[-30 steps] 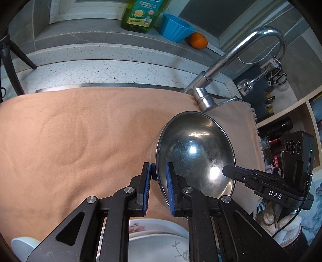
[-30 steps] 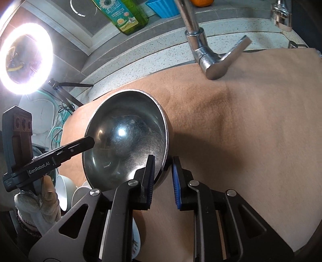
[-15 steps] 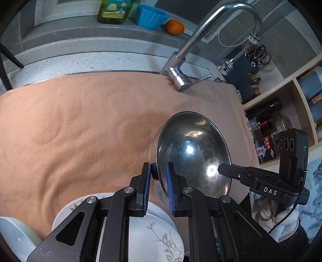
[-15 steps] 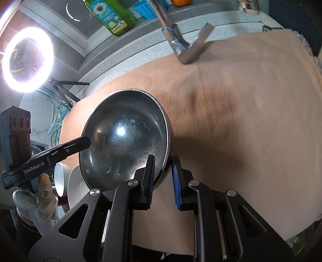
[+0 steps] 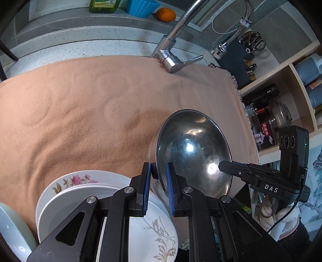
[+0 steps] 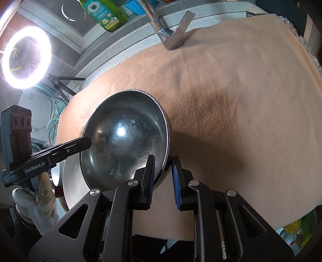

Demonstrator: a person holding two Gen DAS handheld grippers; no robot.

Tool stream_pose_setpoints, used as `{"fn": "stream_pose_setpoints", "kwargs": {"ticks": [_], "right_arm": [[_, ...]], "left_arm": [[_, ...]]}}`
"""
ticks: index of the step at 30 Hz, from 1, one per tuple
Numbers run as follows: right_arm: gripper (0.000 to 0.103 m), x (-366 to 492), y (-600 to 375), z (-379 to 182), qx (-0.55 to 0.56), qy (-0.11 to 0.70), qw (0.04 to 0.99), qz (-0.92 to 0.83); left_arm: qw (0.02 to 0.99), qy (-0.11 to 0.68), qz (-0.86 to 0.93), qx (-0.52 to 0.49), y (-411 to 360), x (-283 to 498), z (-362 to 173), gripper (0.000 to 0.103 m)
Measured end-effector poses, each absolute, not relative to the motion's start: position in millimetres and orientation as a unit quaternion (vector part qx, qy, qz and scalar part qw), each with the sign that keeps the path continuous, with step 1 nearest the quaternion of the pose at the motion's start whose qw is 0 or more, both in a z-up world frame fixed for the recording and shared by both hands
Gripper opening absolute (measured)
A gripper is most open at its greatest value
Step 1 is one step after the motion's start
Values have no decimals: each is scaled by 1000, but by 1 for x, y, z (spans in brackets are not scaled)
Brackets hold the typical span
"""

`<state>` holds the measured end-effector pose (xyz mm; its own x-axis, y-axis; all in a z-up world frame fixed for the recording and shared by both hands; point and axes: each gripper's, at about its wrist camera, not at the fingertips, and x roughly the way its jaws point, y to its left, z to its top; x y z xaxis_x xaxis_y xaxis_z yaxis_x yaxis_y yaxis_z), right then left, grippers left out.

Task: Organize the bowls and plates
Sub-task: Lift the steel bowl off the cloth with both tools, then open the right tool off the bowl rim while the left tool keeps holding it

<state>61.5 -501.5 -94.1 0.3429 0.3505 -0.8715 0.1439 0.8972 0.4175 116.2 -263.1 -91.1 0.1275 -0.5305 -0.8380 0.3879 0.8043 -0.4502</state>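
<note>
Bowl [image 5: 193, 153], one of them, steel and shiny, is up in the air over the peach cloth [image 5: 90, 112], and nothing lies inside it but reflected light. Two grippers on it: the left gripper [image 5: 158, 175] is clamped on the rim at one side, one blue pad inside and one outside, and the right gripper [image 6: 163, 173] is clamped on the rim at the opposite side the same way (each one's black tip shows in the other's camera, reaching in across the metal). Below the left gripper, plates: a flowered plate [image 5: 74, 179] at the bottom, a plain white plate [image 5: 66, 203] on it, and a third plate with a grey leaf pattern [image 5: 157, 229] on top, so three in the stack, with the edge of a pale dish [image 5: 12, 227] just beside it at the left. One tap [image 5: 171, 58] stands at the far edge of the cloth. Behind it on the ledge, one green bottle [image 6: 104, 12], one blue cup [image 5: 140, 7], empty as far as can be seen, and one orange [image 5: 166, 14].
</note>
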Motion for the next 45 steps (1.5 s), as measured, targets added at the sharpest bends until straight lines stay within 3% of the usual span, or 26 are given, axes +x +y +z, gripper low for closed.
{"fn": "stream_pose_setpoints", "kwargs": {"ticks": [28, 35, 40, 45], "right_arm": [[20, 44, -504, -95, 208, 566, 796, 52], [41, 43, -499, -75, 179, 540, 822, 40], [41, 42, -491, -53, 170, 514, 840, 38], [52, 42, -470, -31, 156, 491, 855, 56]], "left_arm": [[740, 592, -315, -40, -269, 102, -101, 14], [760, 569, -314, -32, -264, 98, -85, 14], [776, 548, -311, -43, -248, 95, -70, 14], [792, 528, -299, -60, -225, 89, -55, 16]]}}
